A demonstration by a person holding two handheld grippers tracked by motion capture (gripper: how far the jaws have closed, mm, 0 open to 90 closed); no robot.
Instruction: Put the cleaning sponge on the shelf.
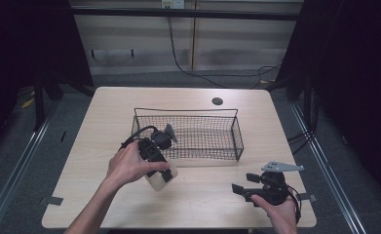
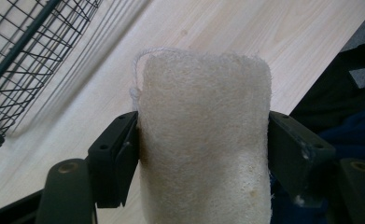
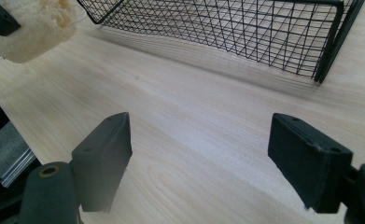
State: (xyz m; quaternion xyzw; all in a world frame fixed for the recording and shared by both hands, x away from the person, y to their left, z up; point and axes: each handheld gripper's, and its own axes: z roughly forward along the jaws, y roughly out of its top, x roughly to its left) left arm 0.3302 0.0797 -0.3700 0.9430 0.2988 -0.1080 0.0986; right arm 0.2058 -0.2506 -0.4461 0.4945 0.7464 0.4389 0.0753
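The left hand-held gripper is clamped on a pale beige, coarse-fibred loofah sponge pad, held just above the light wooden desk, near the front left corner of the black wire mesh basket. The step in hand looks like carrying the pad to the basket; the next move probably calls for lifting it over the front rim and then letting go inside. The right hand-held gripper rests low at the desk's front right, its jaws spread wide with nothing between them. The left gripper view shows the pad's rough weave and a thin string loop at its top corner, squeezed by both jaws; the high view shows the basket's inside bare
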